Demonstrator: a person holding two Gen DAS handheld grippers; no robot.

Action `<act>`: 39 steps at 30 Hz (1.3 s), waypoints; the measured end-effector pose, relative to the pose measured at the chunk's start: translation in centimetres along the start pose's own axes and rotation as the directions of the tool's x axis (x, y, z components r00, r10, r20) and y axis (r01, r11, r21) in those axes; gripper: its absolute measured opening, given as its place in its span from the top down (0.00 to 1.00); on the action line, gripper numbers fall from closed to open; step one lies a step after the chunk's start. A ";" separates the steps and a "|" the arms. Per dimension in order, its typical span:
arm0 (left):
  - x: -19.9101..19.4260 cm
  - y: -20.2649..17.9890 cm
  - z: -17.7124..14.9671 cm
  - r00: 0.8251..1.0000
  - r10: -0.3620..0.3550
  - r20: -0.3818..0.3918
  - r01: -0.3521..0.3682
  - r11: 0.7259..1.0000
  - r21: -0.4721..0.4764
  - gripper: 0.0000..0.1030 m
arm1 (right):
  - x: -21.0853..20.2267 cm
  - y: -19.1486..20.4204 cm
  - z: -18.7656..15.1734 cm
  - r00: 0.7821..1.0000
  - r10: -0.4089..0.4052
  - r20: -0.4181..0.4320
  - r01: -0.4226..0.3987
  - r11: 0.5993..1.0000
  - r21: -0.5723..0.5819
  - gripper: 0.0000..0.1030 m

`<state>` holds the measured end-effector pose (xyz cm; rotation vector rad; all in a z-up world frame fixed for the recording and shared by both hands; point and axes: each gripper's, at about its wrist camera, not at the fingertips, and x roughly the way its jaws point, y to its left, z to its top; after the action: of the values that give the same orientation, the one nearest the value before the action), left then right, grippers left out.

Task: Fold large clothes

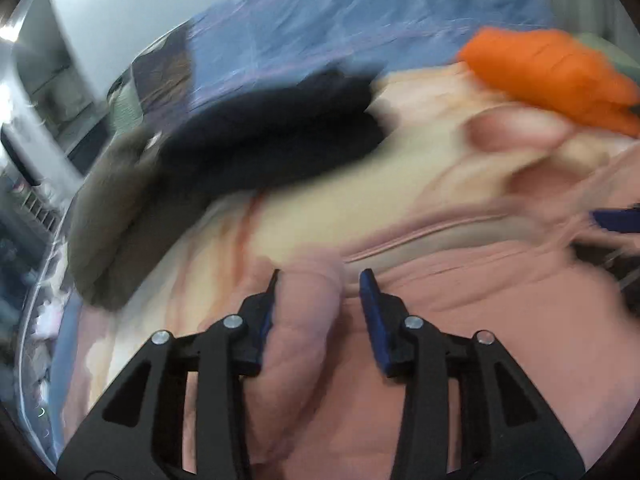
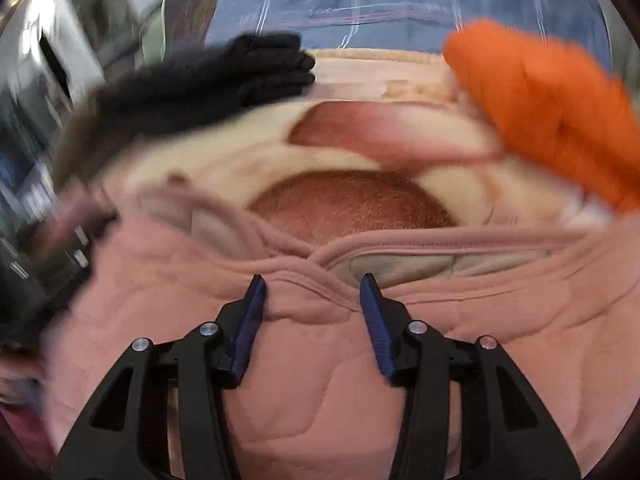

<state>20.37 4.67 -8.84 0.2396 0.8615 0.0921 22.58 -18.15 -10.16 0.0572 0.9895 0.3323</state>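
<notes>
A large pink sweatshirt (image 1: pixel 460 320) lies spread below both grippers, its neckline (image 2: pixel 400 240) facing away. My left gripper (image 1: pixel 318 284) is open, with a thick roll of the pink fabric (image 1: pixel 304 320) lying between its fingers. My right gripper (image 2: pixel 312 288) is open just above the sweatshirt's collar, holding nothing. The right gripper's blue tip (image 1: pixel 616 220) shows at the right edge of the left wrist view. The left gripper's body (image 2: pixel 44 272) shows blurred at the left of the right wrist view. Both views are motion-blurred.
Other clothes lie beyond the sweatshirt: a cream garment (image 2: pixel 224 160), a folded black one (image 2: pixel 224 72), an orange one (image 2: pixel 548 100), a grey-brown one (image 1: pixel 108 220). A blue checked bedsheet (image 2: pixel 400 4) lies behind. Furniture stands at far left (image 1: pixel 44 80).
</notes>
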 end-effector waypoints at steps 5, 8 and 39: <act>-0.5 4.0 -0.3 1.000 -0.019 0.005 0.019 0.994 -0.111 0.56 | -0.4 0.2 -0.4 1.000 0.000 0.030 0.001 1.000 -0.016 0.55; -0.6 5.1 -0.6 1.000 -0.014 0.007 0.015 0.990 -0.144 0.46 | -1.3 -0.5 -0.7 0.998 0.022 0.065 -0.022 1.000 0.008 0.55; -6.8 6.3 -4.1 0.935 -0.347 0.068 0.352 0.933 -0.075 0.81 | -11.6 -6.2 -10.6 0.932 -0.274 0.236 0.257 0.961 0.101 0.44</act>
<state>13.00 10.23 -4.84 0.0044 0.8326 -0.2096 9.48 -28.67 -7.83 0.0250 0.7471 0.0394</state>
